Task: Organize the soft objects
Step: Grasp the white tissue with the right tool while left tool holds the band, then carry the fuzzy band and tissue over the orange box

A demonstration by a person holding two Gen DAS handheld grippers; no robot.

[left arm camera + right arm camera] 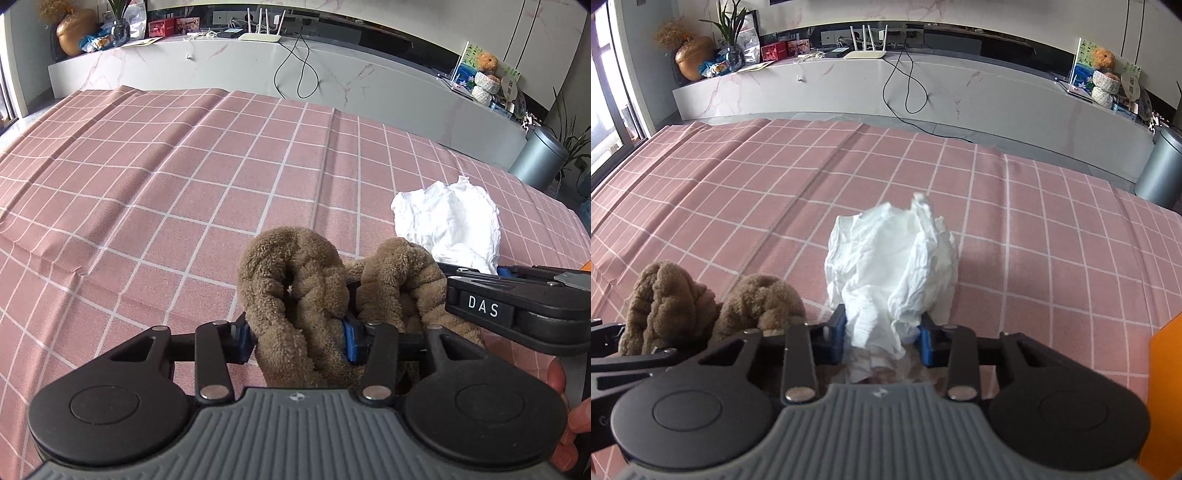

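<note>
Over pink checked cloth, left jaws pinch the brown fleece; right jaws squeeze the white cloth.

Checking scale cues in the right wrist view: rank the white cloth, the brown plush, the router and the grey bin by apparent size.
1. white cloth
2. brown plush, partly hidden by the gripper
3. grey bin, cut by the frame edge
4. router
The cloth and plush sit nearest the camera, so true sizes stay unsure.
</note>
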